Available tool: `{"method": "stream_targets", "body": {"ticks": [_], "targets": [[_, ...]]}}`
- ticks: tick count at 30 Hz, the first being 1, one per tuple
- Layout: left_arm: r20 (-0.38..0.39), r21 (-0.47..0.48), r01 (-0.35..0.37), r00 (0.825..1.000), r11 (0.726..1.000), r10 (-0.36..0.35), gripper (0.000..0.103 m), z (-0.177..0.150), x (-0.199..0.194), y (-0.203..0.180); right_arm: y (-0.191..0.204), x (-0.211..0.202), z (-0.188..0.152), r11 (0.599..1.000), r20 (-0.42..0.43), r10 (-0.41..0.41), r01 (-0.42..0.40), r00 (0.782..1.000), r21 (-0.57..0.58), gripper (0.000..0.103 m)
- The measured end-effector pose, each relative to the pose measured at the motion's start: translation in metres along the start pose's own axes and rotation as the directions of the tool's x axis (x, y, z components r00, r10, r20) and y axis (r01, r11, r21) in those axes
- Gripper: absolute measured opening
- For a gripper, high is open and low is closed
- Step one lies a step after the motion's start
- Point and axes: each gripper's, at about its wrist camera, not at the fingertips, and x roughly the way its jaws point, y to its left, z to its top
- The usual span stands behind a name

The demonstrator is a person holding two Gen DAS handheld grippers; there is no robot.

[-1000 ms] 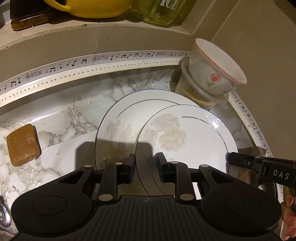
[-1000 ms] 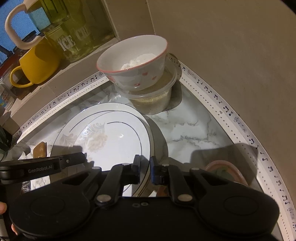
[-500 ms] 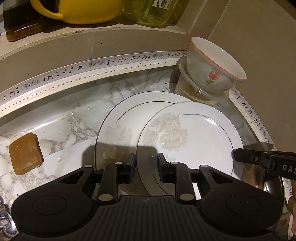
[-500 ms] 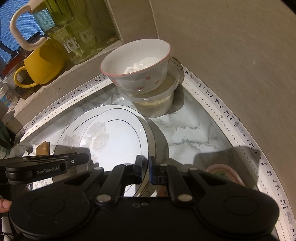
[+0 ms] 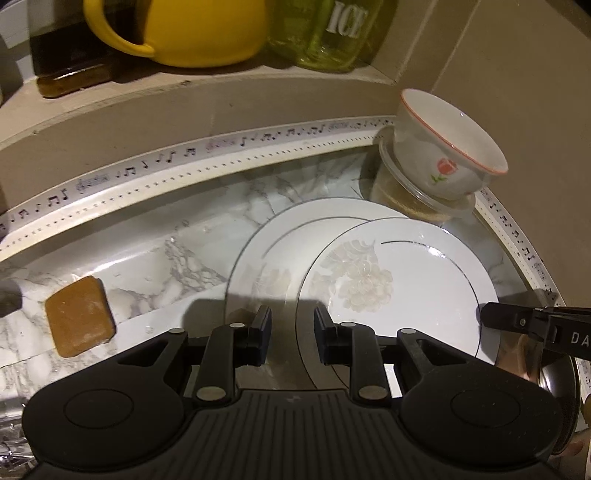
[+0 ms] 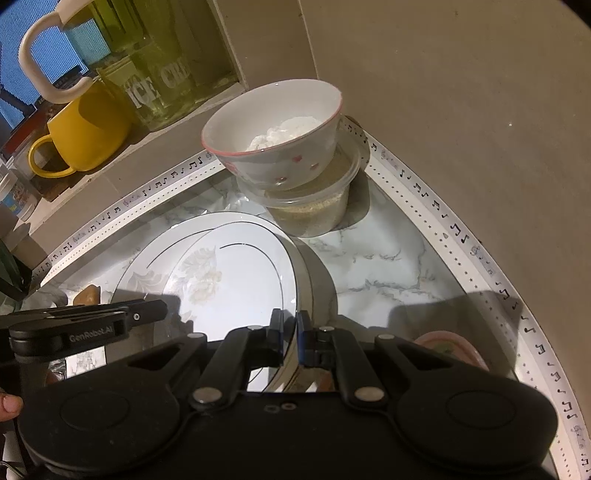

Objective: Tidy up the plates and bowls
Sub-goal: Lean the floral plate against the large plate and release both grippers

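Observation:
Two white plates with grey flower prints lie overlapped on the marble counter. The upper plate tilts up at its right edge. There my right gripper is shut on the rim. The lower plate lies flat. My left gripper hovers over the plates' near-left side, fingers slightly apart and pinching nothing. A white bowl with a red rim sits in a clear plastic tub in the far corner.
A brown block lies on the counter to the left. A yellow mug and a green glass jar stand on the ledge behind. A shiny metal vessel and a pink rim sit near the right gripper. Walls close the corner.
My right gripper's fingers have closed tighter on the upper plate's rim, and that edge now stands higher. The left gripper has barely shifted.

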Motion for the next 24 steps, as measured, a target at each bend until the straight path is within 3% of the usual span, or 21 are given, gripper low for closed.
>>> {"method": "stream_targets", "body": {"ticks": [10,24], "targets": [[0.015,0.021,0.025,1.000,0.999,-0.025,0.024,0.002,-0.014,-0.007,0.007,0.010,0.004,1.000,-0.022,0.009,-0.009,1.000,-0.019,0.008],[-0.024,0.065,0.023,0.999,0.998,-0.021,0.024,-0.005,-0.004,-0.020,0.014,0.029,0.007,0.998,-0.065,-0.013,0.008,0.998,-0.067,0.010]]}}
